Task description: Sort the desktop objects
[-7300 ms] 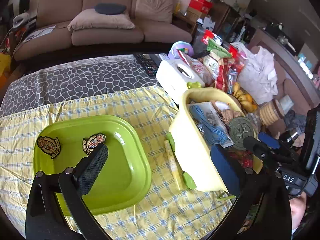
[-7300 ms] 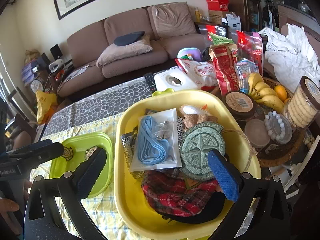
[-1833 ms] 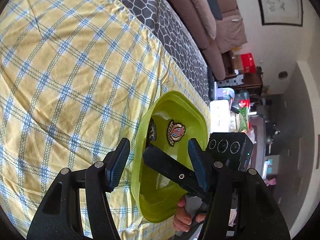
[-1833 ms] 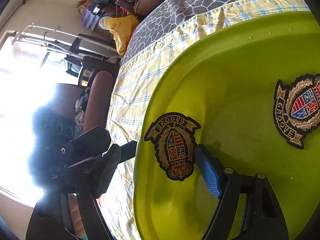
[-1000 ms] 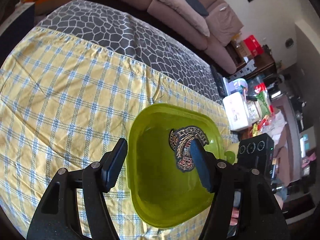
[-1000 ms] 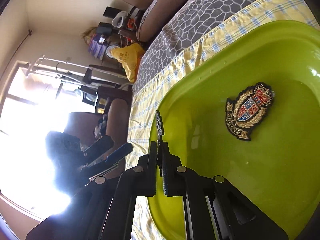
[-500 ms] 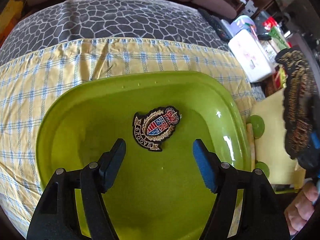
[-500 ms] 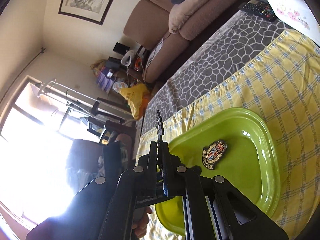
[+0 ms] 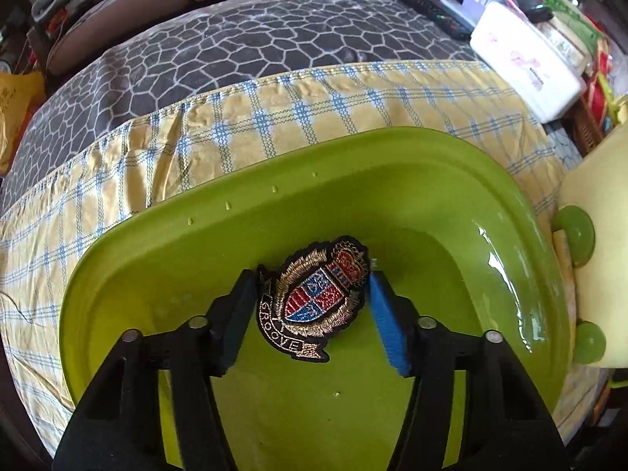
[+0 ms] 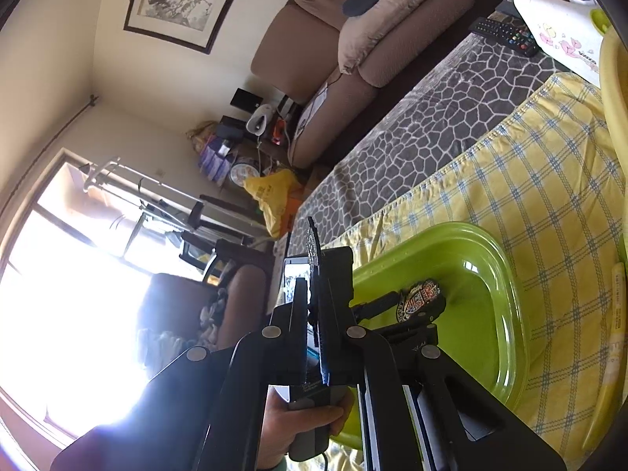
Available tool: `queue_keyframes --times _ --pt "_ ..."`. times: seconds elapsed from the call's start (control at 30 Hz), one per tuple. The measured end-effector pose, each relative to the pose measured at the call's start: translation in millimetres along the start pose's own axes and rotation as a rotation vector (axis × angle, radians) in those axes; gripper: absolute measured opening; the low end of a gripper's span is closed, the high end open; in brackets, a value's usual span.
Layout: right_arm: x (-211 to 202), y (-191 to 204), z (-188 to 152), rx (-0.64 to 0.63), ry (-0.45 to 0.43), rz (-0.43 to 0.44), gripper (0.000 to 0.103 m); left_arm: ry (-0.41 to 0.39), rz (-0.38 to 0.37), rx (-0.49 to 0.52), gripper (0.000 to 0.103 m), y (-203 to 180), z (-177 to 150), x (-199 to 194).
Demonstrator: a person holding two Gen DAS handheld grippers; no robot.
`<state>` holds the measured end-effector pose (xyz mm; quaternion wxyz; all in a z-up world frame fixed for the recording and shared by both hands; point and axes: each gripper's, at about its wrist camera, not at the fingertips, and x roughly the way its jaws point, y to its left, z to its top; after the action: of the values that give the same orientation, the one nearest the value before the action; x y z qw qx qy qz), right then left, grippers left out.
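Note:
A green tray (image 9: 412,180) lies on the yellow checked cloth (image 9: 274,125). In it rests an embroidered crest patch (image 9: 314,302). My left gripper (image 9: 310,276) points down into the tray with the patch between its closing jaws, the pads (image 9: 241,298) right at the patch's two side edges. The patch still lies flat. In the right wrist view my right gripper (image 10: 312,314) hangs above the tray's near side, shut on a second patch (image 10: 312,243) seen edge-on. The same view shows the left gripper (image 10: 416,310) and the crest patch (image 10: 418,298) in the tray (image 10: 502,314).
A pale yellow basket (image 9: 592,196) with green knobs stands against the tray's right side. Behind are a white tissue box (image 9: 522,66) and a remote (image 9: 428,8) on the grey patterned cloth (image 9: 235,59). A yellow tube (image 10: 616,306) lies beside the tray. A hand (image 10: 302,424) holds the left gripper.
My left gripper has dropped into the tray over the crest patch and its jaws have narrowed around it. My right gripper has lifted away from the tray with the other patch.

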<state>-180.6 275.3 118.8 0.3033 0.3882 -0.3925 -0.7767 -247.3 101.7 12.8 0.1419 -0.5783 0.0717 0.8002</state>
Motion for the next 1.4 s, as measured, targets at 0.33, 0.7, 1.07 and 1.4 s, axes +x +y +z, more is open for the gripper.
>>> queue_keyframes --times 0.33,0.7,1.07,1.4 --pt "-16 13 2 -0.024 -0.018 0.02 0.005 -0.059 -0.14 -0.1 0.023 21 -2 -43" --pt "-109 1 30 -0.045 -0.179 -0.111 0.005 -0.173 -0.385 0.034 0.024 -72 31 -138" --pt "-177 -55 40 0.027 -0.24 -0.302 0.005 -0.157 -0.471 0.132 0.024 -183 64 -146" --pt "-198 -69 40 -0.011 -0.222 -0.514 0.007 -0.118 -0.378 0.206 0.03 -240 71 -118"
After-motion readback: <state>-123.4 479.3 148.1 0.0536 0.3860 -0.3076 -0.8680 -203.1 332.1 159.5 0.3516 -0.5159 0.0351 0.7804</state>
